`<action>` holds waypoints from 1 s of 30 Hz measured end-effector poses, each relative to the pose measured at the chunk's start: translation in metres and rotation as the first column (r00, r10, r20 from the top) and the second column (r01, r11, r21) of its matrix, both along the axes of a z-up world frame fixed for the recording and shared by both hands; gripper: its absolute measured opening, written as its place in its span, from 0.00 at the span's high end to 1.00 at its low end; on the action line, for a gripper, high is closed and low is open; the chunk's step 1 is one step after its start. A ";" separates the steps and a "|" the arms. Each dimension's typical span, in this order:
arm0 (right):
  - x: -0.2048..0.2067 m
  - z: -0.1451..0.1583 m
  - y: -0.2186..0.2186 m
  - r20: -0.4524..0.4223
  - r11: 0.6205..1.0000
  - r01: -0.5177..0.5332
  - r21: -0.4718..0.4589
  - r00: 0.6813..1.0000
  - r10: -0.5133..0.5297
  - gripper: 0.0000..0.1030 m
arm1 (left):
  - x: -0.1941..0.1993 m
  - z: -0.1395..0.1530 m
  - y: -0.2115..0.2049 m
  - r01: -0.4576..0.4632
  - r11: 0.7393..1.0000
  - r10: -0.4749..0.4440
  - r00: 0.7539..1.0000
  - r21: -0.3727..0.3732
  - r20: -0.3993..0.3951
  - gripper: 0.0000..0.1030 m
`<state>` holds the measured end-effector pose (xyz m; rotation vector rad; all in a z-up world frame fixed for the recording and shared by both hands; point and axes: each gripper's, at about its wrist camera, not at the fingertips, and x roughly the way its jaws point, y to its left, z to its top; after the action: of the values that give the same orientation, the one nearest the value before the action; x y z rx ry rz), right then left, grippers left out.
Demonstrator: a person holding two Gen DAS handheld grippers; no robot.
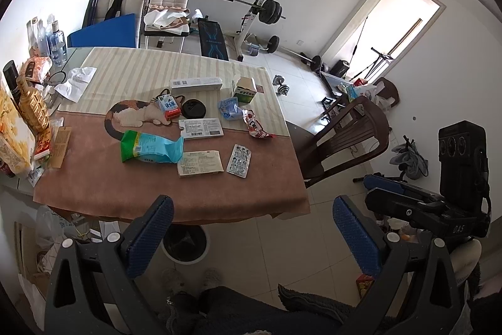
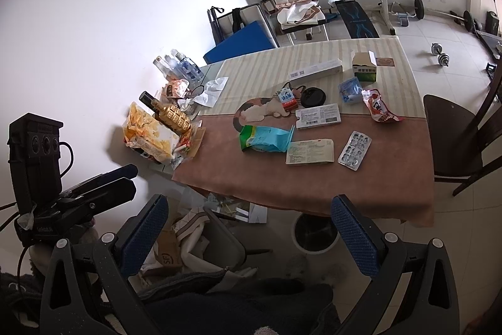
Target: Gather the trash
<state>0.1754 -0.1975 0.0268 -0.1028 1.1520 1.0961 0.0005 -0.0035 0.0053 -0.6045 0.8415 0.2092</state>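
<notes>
Trash lies on the table (image 1: 125,187) (image 2: 251,178): a green and blue bag (image 1: 147,146) (image 2: 266,138), a blister pack (image 1: 239,160) (image 2: 354,150), flat cartons (image 1: 200,164) (image 2: 310,151), a red wrapper (image 1: 255,124) (image 2: 378,107), a small milk carton (image 1: 169,106) (image 2: 287,98), a black lid (image 1: 194,109) (image 2: 313,96), a green box (image 1: 244,90) (image 2: 364,68). A white trash bin (image 1: 185,244) (image 2: 313,236) stands under the table's near edge. My left gripper (image 1: 251,237) and right gripper (image 2: 248,237) are open and empty, held in front of the table above the bin.
Bottles and snack bags (image 1: 28,112) (image 2: 163,121) crowd the table's left side. A dark chair (image 1: 348,134) (image 2: 461,134) stands at the right. A box of clutter (image 2: 188,237) sits on the floor at the left. A weight bench (image 1: 260,11) is behind.
</notes>
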 end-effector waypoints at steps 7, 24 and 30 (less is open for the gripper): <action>-0.002 0.001 0.001 0.000 1.000 -0.002 0.001 1.000 0.002 0.00 | -0.001 0.000 0.001 0.001 1.000 -0.001 1.000 0.000 0.001 0.00; -0.006 0.001 0.003 0.003 1.000 -0.002 0.003 1.000 0.002 0.00 | -0.001 0.001 -0.001 0.003 1.000 -0.003 1.000 0.000 0.004 0.00; -0.007 0.001 0.002 0.001 1.000 -0.002 0.004 1.000 0.002 0.00 | -0.003 0.003 -0.005 0.005 1.000 -0.005 1.000 -0.001 0.003 0.00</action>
<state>0.1686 -0.1950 0.0274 -0.1017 1.1488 1.1002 -0.0024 -0.0083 0.0088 -0.6038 0.8399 0.2031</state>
